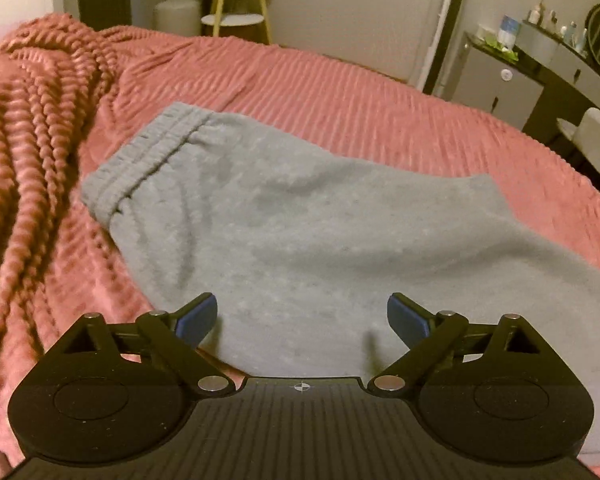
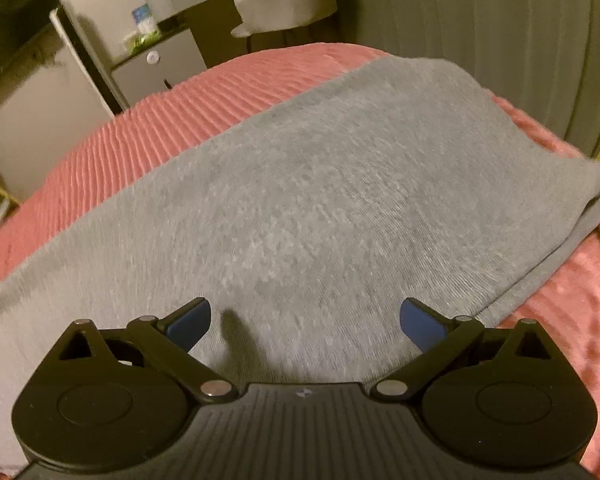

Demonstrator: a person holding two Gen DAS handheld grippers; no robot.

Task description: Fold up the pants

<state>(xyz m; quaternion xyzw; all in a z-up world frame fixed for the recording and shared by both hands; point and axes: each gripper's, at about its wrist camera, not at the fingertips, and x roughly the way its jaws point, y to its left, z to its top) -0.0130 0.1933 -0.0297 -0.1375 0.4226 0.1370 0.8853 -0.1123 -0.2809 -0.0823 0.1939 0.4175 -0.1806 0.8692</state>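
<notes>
Pink bedspread (image 1: 340,92) under 1 grey pants (image 1: 300,220); 2 grippers, left gripper (image 1: 302,316) and right gripper (image 2: 305,318), fingers spread, empty.

Pants (image 1: 300,216) lie on bedspread (image 1: 340,92); waistband (image 1: 140,160) seemingly left.

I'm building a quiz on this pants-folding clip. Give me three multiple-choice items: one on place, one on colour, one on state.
1. Where do the pants lie?
A. on the pink bedspread
B. on the floor
C. over a chair

2. What colour are the pads on the left gripper's fingers?
A. red
B. blue
C. white

3. How does the right gripper stand?
A. shut on the waistband
B. shut on nothing
C. open, holding nothing

Answers: 1 A, pink ribbed cover shows around the grey cloth in both views; 2 B, both pads show blue; 3 C, a wide gap separates its fingers, with only the pants visible beyond.
</notes>
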